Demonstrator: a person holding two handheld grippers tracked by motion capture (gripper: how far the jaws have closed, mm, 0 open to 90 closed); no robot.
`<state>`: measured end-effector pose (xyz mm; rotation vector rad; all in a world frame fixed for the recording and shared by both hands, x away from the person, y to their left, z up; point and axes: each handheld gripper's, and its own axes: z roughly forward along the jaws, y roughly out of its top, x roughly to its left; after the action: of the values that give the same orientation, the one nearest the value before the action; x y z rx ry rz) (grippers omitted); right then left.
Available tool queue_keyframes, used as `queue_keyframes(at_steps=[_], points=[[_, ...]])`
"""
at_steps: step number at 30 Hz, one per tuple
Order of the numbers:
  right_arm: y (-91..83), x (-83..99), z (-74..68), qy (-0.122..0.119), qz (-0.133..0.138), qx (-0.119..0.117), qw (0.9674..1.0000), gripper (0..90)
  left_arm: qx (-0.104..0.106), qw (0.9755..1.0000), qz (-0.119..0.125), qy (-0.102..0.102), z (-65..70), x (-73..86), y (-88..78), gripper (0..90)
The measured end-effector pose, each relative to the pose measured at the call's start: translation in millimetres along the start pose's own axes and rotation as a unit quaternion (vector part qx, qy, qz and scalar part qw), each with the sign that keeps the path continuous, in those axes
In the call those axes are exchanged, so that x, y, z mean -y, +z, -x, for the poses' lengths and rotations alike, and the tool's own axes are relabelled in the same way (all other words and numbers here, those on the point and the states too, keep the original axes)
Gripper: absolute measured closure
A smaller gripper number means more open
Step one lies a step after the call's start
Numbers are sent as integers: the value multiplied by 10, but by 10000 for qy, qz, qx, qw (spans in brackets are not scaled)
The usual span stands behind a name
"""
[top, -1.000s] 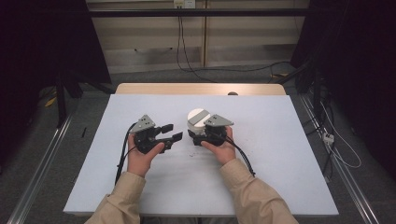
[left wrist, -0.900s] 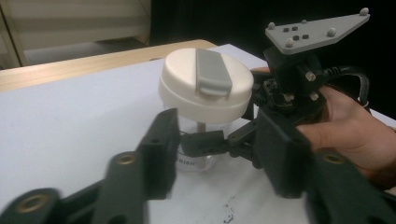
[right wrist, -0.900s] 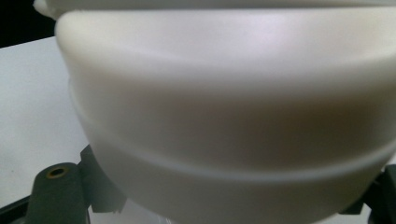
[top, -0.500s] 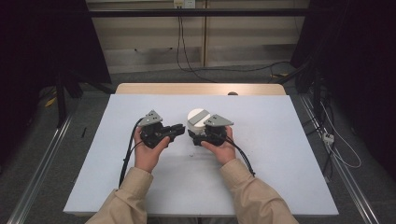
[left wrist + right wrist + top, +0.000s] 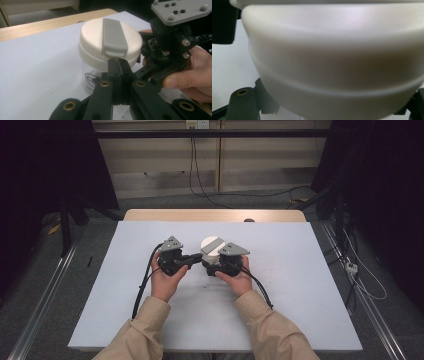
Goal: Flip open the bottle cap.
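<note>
At mid-bench our right tool grips the jar. Our left tool, jaws just closed empty, meets the lid's flap; opening remains.

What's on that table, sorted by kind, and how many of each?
Jars: 1, clear jar with a white lid
Handheld grippers: 2, left gripper and right gripper
Total: 3
</note>
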<state>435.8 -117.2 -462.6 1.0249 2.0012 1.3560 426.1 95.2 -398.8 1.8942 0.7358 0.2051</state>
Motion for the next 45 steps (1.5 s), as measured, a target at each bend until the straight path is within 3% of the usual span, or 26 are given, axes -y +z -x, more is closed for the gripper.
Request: queue_keyframes(at_steps=[10, 45], points=[[0, 0, 0, 2, -5, 4, 10000, 185, -36, 10000, 6, -14, 4, -34, 34, 900], [2, -1, -9, -24, -12, 21, 10000, 185, -37, 9998, 190, 68, 50, -400, 89, 900]])
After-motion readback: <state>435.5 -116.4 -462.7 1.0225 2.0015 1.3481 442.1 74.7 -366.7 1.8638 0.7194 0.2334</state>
